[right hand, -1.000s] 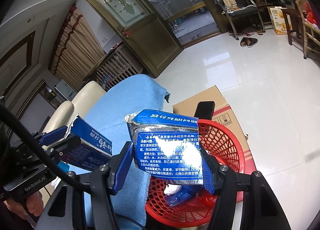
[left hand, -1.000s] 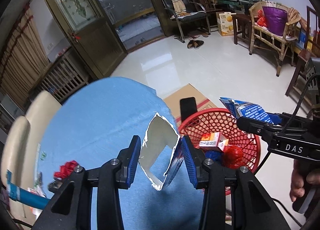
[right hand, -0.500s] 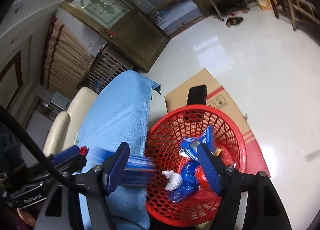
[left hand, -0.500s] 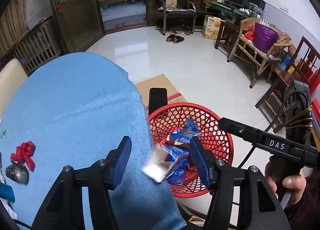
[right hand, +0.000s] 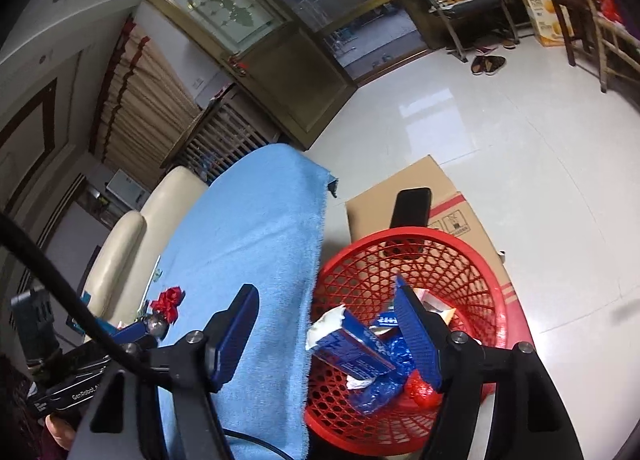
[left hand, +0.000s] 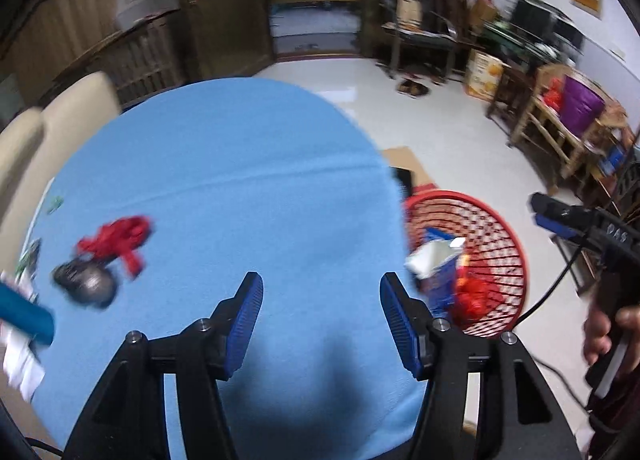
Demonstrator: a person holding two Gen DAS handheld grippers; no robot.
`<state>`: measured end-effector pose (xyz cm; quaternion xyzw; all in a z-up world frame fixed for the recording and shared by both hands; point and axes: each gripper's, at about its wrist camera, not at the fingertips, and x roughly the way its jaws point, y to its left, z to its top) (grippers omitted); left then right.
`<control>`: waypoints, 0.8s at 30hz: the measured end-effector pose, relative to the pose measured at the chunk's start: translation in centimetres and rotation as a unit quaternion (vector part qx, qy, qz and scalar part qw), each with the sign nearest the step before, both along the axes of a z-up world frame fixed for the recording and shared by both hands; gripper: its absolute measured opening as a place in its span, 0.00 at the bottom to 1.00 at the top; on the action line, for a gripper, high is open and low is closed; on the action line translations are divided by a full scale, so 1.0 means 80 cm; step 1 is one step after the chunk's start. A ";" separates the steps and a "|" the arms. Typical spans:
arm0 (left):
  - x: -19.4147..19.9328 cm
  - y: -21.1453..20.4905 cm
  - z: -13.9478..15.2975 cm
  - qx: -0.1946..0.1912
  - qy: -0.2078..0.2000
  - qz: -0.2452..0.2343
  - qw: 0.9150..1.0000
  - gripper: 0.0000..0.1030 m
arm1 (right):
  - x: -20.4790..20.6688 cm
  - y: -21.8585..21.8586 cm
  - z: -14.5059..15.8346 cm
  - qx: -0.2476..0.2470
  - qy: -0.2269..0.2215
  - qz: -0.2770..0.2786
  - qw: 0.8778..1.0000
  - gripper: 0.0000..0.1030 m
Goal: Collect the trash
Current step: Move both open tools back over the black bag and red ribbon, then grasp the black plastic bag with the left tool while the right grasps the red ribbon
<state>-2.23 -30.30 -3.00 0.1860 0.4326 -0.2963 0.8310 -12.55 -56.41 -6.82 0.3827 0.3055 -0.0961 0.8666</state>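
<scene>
My left gripper point(left hand: 322, 312) hangs open and empty over the blue tablecloth point(left hand: 240, 179). Left of it on the cloth lie a red ribbon point(left hand: 120, 240) and a dark grey ball point(left hand: 86, 284). My right gripper point(right hand: 326, 334) is open and empty too, above the near rim of the red basket point(right hand: 472, 256) that stands on the floor by the table. A torn blue carton point(right hand: 352, 348), blue wrappers point(right hand: 380, 390) and a red scrap point(right hand: 420, 386) lie inside the basket. The left wrist view shows the basket point(left hand: 500, 236) and the carton point(left hand: 438, 264) to the right of the left gripper.
A cardboard box point(right hand: 400, 187) with a black flat object point(right hand: 412, 205) on it sits behind the basket. Cream chairs point(right hand: 132, 244) line the table's far side. A teal item point(left hand: 24, 314) and white paper point(left hand: 16, 360) lie at the table's left edge. Wooden furniture point(left hand: 560, 131) stands at the right.
Both grippers opened and let go of their blue cartons, which dropped into the red basket. The left gripper then swung left over the table, toward the ribbon. The right gripper stayed above the basket.
</scene>
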 end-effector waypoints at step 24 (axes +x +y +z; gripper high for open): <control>0.244 0.264 -0.051 -0.089 0.069 0.417 0.902 0.67 | 0.319 0.274 0.007 -0.095 0.014 0.293 0.951 0.71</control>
